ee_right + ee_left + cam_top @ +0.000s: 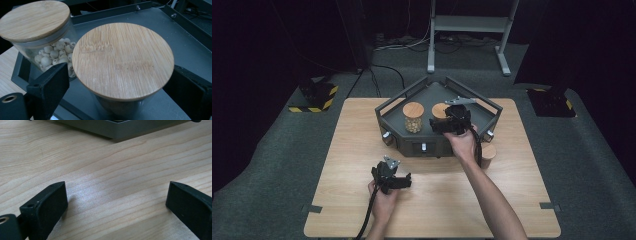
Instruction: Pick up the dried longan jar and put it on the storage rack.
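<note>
A grey tray (432,92) with a raised rail stands at the table's far middle. Inside it are two glass jars with round wooden lids. The left jar (413,117) (50,50) holds pale beads. My right gripper (451,122) (117,87) is open, with one jaw on each side of the right jar (439,110) (122,60), below its lid; I see no jaw pressing on the glass. My left gripper (392,177) (116,200) hovers low over bare wood near the front of the table, open and with nothing between its jaws.
A third jar with a wooden lid (488,154) stands on the table just right of the tray's front, beside the right forearm. The tray's front wall (120,130) lies ahead of the left gripper. A metal stand (467,25) is on the floor beyond the table.
</note>
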`<state>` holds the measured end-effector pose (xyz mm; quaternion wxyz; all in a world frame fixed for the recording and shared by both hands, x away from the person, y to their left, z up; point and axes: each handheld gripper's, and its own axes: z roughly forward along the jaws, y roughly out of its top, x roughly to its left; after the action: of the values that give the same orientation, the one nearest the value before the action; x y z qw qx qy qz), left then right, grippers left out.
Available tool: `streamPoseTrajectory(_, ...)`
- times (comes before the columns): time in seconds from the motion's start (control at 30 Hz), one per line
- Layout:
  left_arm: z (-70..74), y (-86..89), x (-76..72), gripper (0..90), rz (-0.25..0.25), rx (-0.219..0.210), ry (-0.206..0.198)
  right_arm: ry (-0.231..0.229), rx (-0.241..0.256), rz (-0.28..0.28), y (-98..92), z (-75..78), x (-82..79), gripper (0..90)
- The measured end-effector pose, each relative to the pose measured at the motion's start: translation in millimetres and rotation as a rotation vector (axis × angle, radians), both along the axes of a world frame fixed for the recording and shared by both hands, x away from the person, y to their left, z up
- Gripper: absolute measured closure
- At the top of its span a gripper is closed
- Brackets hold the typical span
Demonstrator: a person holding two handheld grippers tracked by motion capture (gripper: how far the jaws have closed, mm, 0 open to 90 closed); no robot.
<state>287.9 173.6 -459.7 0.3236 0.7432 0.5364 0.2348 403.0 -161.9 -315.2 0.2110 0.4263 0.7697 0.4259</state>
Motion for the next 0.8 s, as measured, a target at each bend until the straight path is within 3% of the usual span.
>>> streamPoseTrajectory(0.2, 0.0, 0.0, 0.0, 3.7, 0.000, 0.000, 0.000, -0.004, -0.007, -0.004, -1.4, 2.9, -2.5, 5.4)
streamPoseTrajectory(0.47, -0.2, -0.1, -0.1, 3.7, 0.001, 0.000, -0.001, -0.027, 0.010, 0.003, -7.4, 6.0, -9.2, 4.5)
streamPoseTrajectory(0.8, 0.0, 0.0, 0.0, 3.8, 0.001, -0.002, 0.001, -0.022, 0.041, 0.030, -21.4, 11.2, -14.8, 3.6)
